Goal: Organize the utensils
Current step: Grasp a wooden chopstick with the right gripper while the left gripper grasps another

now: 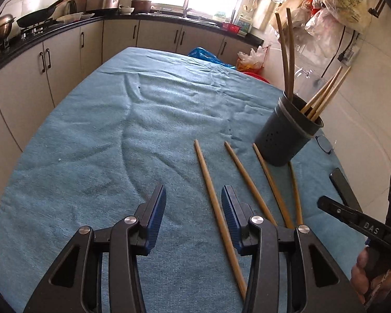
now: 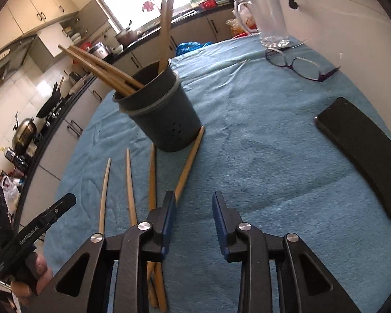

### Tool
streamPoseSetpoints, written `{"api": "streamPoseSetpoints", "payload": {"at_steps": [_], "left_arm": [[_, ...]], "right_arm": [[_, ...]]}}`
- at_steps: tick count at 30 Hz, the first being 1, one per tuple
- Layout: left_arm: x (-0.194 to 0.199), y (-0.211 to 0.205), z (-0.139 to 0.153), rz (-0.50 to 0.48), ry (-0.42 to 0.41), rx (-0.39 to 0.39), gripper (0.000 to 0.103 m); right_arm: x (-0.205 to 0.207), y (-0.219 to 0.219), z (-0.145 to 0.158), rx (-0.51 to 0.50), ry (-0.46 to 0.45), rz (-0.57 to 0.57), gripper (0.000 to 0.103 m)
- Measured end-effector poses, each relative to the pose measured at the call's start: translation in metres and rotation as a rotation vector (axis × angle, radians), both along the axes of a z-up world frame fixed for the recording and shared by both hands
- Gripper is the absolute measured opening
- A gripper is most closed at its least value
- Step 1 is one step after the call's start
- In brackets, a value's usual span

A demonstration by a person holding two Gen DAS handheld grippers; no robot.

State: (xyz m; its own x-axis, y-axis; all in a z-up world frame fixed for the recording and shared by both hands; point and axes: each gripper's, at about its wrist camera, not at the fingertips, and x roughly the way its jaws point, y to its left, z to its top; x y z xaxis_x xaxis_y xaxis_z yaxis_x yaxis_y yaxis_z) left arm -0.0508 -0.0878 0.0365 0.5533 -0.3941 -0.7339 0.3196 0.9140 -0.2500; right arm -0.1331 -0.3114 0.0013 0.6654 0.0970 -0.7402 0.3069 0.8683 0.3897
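Left wrist view: the left gripper (image 1: 193, 198) hangs low over the blue towelling cloth (image 1: 91, 143) on the table, jaws partly open and holding nothing. The leftmost chopstick (image 1: 216, 208), a slim tapered stick of pale wood, runs between the blue ribbed pads, hard by the right one, though I cannot tell if it touches. To grip well, I judge, centre the stick and close across its thicker part. Three more chopsticks (image 1: 250, 182) fan toward the dark perforated holder (image 1: 286, 135) near the table's right edge.

Right wrist view: the right gripper (image 2: 194, 208) also gapes partly, empty, its jaws over bare cloth. The nearest chopstick (image 2: 189, 167) lies just outside its left pad, tip against the round plastic holder (image 2: 166, 125), so shift left before closing.
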Motion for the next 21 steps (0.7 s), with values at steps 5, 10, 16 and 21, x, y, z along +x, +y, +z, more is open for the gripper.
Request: {"api": "streamPoseSetpoints", "payload": {"at_steps": [5, 10, 16, 21], "left_arm": [[0.001, -0.006, -0.004, -0.013, 0.022, 0.011, 0.042], [0.005, -0.009, -0.01, -0.025, 0.054, 0.016, 0.043], [0.019, -0.021, -0.021, -0.036, 0.106, 0.045, 0.043], [0.027, -0.035, -0.026, -0.048, 0.119, 0.075, 0.043]], "right_arm": [[0.021, 0.016, -0.01, -0.017, 0.052, 0.043, 0.032], [0.034, 0.026, -0.019, -0.052, 0.099, 0.076, 0.032], [0.03, 0.021, -0.016, -0.145, 0.149, 0.093, 0.032], [0.022, -0.001, -0.009, -0.188, 0.161, 0.059, 0.032]]}}
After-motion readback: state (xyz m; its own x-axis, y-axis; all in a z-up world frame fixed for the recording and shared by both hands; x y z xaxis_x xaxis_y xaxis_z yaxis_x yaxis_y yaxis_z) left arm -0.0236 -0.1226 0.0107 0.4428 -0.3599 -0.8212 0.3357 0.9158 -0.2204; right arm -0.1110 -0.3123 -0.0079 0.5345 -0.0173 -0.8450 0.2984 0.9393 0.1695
